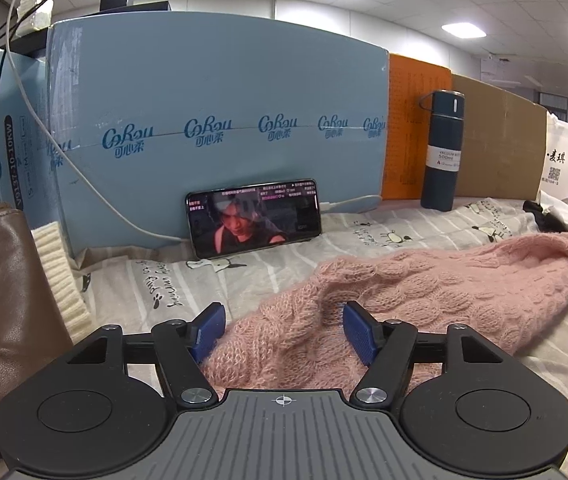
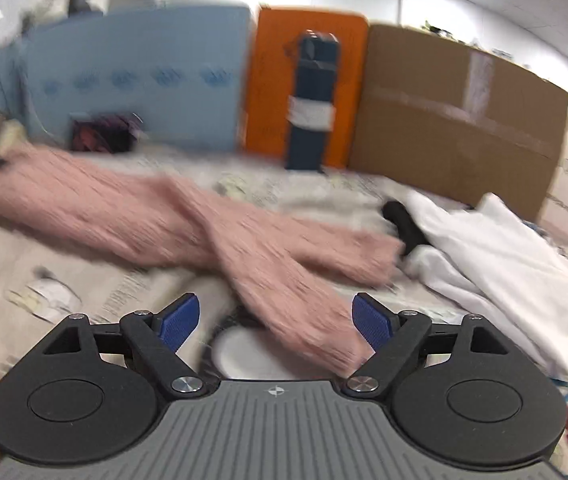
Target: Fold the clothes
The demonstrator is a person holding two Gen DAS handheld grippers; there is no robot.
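We find the pink knit sweater (image 1: 424,292) lying across the printed bedsheet (image 1: 284,264) that covers the table, bunched rather than flat, one sleeve (image 2: 284,280) trailing toward the right claw (image 2: 276,320).

The left claw (image 1: 282,328) stands open, its blue pads either side of the sweater's near edge without pressing it. We judge it placed there to take or release a hem.

The right claw is likewise open, the sleeve lying loose between its pads; that view is blurred, so finer contact cannot be confirmed.

A white garment (image 2: 504,248) sits heaped to the right, well clear. The phone (image 1: 254,218) and the vacuum bottle (image 1: 444,152) are propped against the boxes at the back, we judge to keep the folding area free.
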